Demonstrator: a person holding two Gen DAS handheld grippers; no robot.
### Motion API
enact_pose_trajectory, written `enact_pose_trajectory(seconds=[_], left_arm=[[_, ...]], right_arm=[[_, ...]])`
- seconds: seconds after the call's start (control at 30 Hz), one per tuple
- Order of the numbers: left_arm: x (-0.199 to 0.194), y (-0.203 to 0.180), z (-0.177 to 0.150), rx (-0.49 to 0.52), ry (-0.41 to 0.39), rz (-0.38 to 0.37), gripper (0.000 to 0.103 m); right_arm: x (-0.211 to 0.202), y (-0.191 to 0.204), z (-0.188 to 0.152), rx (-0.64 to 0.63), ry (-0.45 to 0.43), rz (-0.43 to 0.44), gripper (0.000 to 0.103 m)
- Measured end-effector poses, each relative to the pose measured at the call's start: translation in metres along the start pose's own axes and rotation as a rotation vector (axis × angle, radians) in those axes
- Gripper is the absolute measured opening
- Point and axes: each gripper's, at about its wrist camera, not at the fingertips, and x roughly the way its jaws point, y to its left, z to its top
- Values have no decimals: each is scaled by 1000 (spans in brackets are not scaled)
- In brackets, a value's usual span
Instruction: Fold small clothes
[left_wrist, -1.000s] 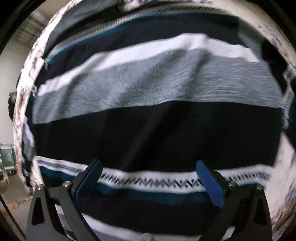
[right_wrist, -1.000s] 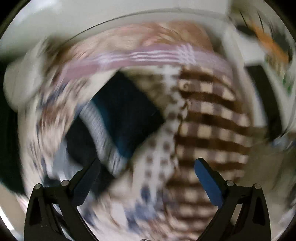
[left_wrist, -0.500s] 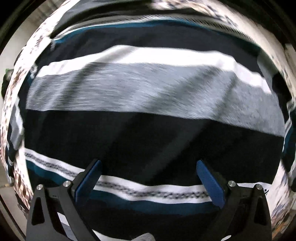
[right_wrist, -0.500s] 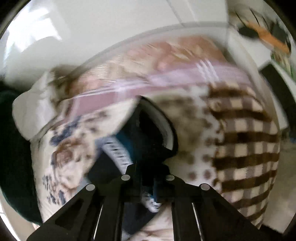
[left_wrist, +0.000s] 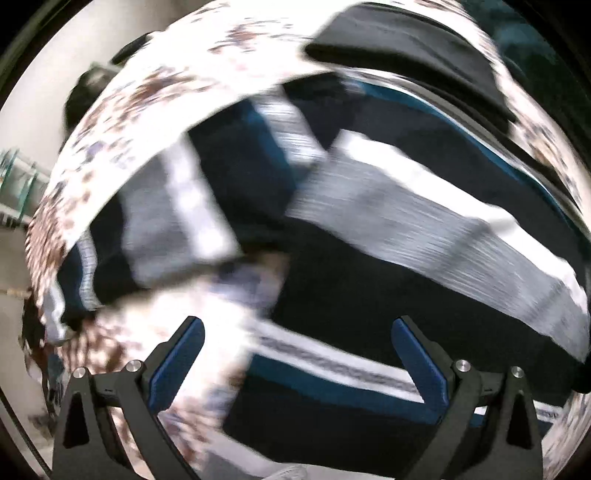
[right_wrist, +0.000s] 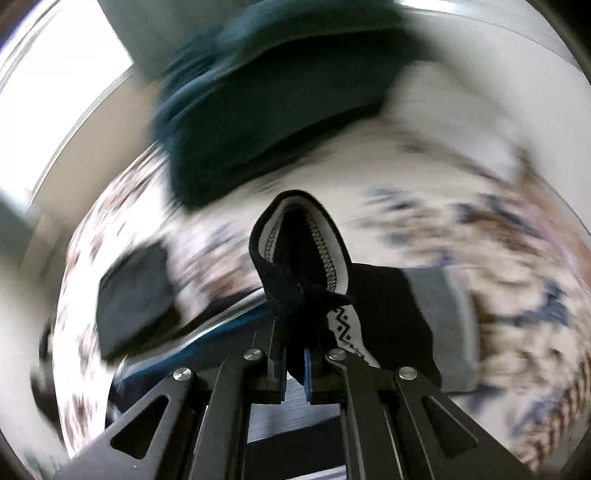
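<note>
A striped sweater (left_wrist: 406, 236) in navy, grey, white and teal lies on a flowered cloth (left_wrist: 155, 96). One sleeve (left_wrist: 173, 221) lies off to the left. My left gripper (left_wrist: 295, 365) is open and empty, its blue pads just above the sweater's patterned hem band. My right gripper (right_wrist: 294, 365) is shut on a bunched edge of the sweater (right_wrist: 306, 273), a dark fold with a white zigzag band that stands up between the jaws. Both views are blurred by motion.
A dark teal folded garment (right_wrist: 266, 110) lies at the far side of the flowered cloth (right_wrist: 480, 236). A dark grey folded piece (right_wrist: 136, 295) lies at the left. A dark garment (left_wrist: 406, 40) lies beyond the sweater in the left wrist view.
My right gripper has shut on the sweater's edge and swung round with it. The left wrist view has shifted and turned, and the sleeve and flowered cloth now show at the left.
</note>
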Motion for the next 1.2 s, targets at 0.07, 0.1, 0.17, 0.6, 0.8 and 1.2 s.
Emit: enact_pose_trajectory(seconds=[0.07, 0.1, 0.17, 0.6, 0.8, 1.2], left_arm=[[3, 29, 3, -41, -5, 22, 103], [5, 44, 4, -63, -5, 36, 103], [14, 61, 0, -108, 1, 50, 103], [45, 159, -18, -275, 83, 87, 103], [38, 199, -32, -424, 103, -7, 103], [103, 325, -112, -1221, 80, -434, 103]], right_arm=[[22, 60, -27, -87, 29, 29, 7], [36, 90, -41, -129, 38, 39, 7], [68, 152, -76, -230, 63, 43, 6], [166, 298, -190, -555, 210, -56, 7], [146, 286, -187, -442, 493, 241, 51], [70, 149, -143, -322, 420, 5, 66]])
